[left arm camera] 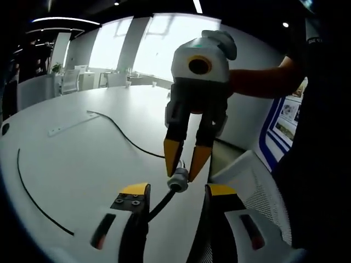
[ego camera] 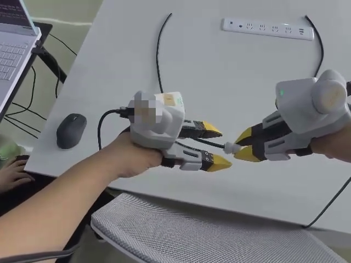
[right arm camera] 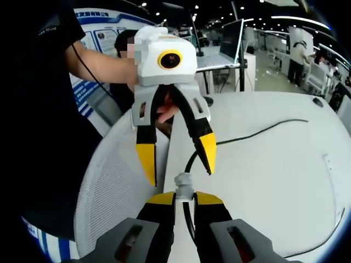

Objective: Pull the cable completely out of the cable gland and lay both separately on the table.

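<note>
Currently, item one, the white table (ego camera: 219, 71), is lying beneath and beyond the work, with both tools being held in the air near its close edge; nothing of the task is resting on it yet. Item two, the left gripper (ego camera: 222, 147), is standing with its jaws spread apart and grasping nothing. For a clean pull, it probably ought to be closing firmly on the cable just behind the fitting, then drawing straight back along the cable's own line, without twisting, while the other tool is holding steady. Item three, the right gripper (ego camera: 238, 147), is facing it tip to tip, with its jaws clenched on the fitting. Item four, the black cable (left arm camera: 160, 207), is running from the fitting back through the gap between the left gripper's spread jaws; whether it is touching either one cannot be told. Item five, the pale cable gland (left arm camera: 178, 179), is sitting pinched between the right gripper's yellow tips, just ahead of the left gripper's tips, with the cable threaded in it, so the separation is not yet being made.
</note>
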Motion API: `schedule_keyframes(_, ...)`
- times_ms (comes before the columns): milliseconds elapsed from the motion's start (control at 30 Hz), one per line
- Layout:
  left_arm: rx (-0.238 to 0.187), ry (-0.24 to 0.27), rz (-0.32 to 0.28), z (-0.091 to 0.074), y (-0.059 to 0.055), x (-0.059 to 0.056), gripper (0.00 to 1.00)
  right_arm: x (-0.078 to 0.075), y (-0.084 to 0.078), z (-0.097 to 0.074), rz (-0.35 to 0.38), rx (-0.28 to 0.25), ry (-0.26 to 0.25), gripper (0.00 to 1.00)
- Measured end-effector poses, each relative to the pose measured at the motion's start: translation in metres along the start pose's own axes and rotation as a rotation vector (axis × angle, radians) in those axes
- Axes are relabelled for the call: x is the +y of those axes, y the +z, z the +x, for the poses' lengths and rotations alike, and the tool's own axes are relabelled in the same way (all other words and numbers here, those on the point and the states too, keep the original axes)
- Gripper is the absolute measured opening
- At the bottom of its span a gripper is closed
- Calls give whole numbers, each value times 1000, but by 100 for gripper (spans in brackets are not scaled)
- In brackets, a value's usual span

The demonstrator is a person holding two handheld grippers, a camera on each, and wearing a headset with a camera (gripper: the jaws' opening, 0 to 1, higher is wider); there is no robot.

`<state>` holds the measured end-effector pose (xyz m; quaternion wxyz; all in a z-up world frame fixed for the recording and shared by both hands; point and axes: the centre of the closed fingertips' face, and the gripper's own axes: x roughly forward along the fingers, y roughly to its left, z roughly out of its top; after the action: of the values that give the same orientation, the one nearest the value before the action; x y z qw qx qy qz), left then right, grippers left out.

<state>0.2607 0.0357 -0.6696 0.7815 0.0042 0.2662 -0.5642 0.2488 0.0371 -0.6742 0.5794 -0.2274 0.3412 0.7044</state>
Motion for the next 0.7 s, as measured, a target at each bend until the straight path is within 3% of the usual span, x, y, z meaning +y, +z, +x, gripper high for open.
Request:
schedule_keyframes(167,7,-11,-9,2,-5,1,36,1,0,0,-24,0,-2,6)
schedule_keyframes(500,-24,-32,-46,5,-2,3,28,2,1,-2,-79,-18,-9,6)
schedule_keyframes(700,-37,-43,-70,4,3,-6,21,2,-1,-3,-124,-26,-14,6)
